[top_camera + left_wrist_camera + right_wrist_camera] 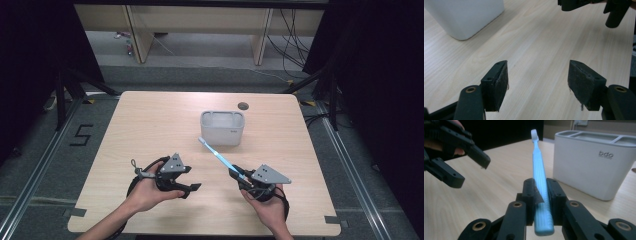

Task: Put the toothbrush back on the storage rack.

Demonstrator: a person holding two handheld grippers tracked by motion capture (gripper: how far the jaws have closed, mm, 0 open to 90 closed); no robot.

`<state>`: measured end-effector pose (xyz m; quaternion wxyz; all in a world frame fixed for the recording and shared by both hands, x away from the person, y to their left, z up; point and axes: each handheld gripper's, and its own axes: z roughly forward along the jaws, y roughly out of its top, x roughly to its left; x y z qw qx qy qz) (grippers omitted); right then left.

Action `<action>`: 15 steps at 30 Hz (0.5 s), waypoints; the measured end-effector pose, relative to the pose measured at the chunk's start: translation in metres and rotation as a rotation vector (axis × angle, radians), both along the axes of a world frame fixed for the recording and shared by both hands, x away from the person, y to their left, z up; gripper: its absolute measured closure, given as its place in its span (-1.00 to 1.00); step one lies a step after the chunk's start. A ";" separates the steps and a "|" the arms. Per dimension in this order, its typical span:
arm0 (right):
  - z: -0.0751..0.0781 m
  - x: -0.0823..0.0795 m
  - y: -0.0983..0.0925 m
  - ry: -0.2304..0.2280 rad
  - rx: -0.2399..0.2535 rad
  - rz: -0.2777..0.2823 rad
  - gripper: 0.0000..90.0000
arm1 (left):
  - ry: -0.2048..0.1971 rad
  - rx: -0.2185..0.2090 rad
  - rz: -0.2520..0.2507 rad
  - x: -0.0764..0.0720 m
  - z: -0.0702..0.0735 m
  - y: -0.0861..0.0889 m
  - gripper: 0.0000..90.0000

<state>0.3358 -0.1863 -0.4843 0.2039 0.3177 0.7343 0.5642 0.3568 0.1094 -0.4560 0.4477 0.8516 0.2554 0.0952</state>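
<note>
While the right gripper (239,175) has its jaws closed tight on a light blue toothbrush (216,156), the left gripper (192,188) holds nothing, its jaws standing wide apart over bare wood.

Taking the white toothbrush holder (222,128) as the landmark: it stands on the wooden table (150,125), past the middle on the far side, with divided compartments open at the top. The toothbrush lies on the person's side of the holder, slanting up off the table. Its bristle head is the end nearest the holder, just short of the front wall at the holder's left corner and not touching it; its handle end runs back away from the holder into the right gripper's jaws. In the right gripper view the pads (530,195) press on the ribbed handle from both sides, with the butt of the toothbrush (541,190) sticking out behind them toward the camera.

The right gripper sits nearer the person than the holder, slightly to its right. The left gripper is well to the holder's left and nearer the person, held low over the table.
</note>
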 end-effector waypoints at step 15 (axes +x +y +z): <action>0.004 0.000 0.002 -0.064 0.056 -0.084 0.75 | 0.042 -0.156 0.034 0.019 0.005 -0.006 -0.30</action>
